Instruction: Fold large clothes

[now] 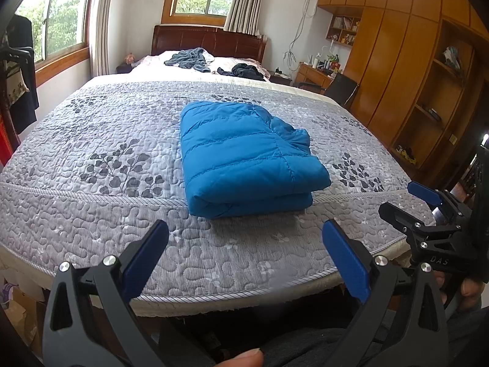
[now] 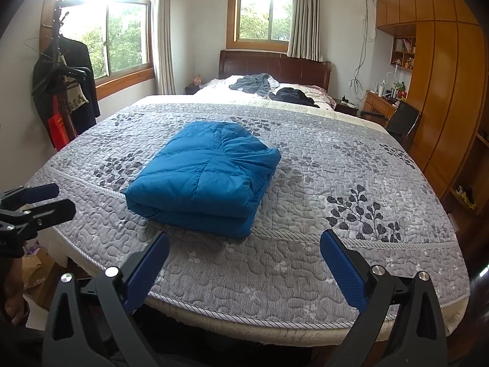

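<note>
Left wrist view: the left gripper [image 1: 244, 257] is held wide apart and empty at 6 o'clock, judged withdrawn because folding looks finished; the blue jacket [image 1: 244, 156] is laid folded on the bedspread [image 1: 91, 140] at centre, long axis from 6 towards 12 o'clock, rolled fold nearest; the right gripper [image 2: 244, 263] is likewise spread, empty.

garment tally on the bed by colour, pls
Blue: 1, the folded blue jacket on the grey quilt
Grey-blue: 1, the crumpled grey-blue garment near the headboard
Dark: 1, the dark garment beside it
Total: 3
</note>
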### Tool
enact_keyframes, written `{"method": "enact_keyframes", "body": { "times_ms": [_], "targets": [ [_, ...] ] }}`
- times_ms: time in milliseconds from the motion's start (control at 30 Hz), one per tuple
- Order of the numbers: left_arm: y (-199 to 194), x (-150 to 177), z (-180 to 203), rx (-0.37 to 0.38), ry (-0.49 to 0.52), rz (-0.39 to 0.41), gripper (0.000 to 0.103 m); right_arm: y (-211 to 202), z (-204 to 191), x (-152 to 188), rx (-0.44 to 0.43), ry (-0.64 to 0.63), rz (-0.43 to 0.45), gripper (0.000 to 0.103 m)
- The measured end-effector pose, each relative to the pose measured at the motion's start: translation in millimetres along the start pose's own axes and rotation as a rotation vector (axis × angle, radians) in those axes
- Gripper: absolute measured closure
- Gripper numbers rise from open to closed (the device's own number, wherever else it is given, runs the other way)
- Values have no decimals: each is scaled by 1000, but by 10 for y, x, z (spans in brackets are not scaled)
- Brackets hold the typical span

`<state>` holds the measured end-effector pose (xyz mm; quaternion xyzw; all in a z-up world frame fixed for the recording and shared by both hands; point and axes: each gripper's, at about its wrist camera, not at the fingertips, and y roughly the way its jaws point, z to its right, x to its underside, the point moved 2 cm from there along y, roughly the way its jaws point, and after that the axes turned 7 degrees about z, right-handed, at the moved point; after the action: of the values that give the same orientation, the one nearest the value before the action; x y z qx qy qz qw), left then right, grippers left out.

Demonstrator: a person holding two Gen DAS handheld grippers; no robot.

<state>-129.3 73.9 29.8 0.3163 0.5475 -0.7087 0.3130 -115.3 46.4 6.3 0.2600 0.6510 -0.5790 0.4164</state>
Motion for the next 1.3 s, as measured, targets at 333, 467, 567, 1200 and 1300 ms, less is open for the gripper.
{"method": "enact_keyframes", "body": {
  "times_ms": [333, 467, 567, 1200, 1300],
  "targets": [
    [2, 0, -5, 0, 1, 1, 3, -1, -2, 0, 1, 0, 0, 4],
    [4, -4, -18, -1, -3, 0, 3, 5, 3, -3, -1, 0, -1, 4],
    [8, -3, -31, -2, -6, -1, 3, 8, 2, -2, -2, 2, -3, 4],
    [18, 9, -30, 0, -3, -3, 3, 25, -31, 20, -19, -8, -8, 4],
    [18, 9, -31, -1, -3, -3, 3, 25, -32, 30, -24, -16, -9, 4]
  ]
}}
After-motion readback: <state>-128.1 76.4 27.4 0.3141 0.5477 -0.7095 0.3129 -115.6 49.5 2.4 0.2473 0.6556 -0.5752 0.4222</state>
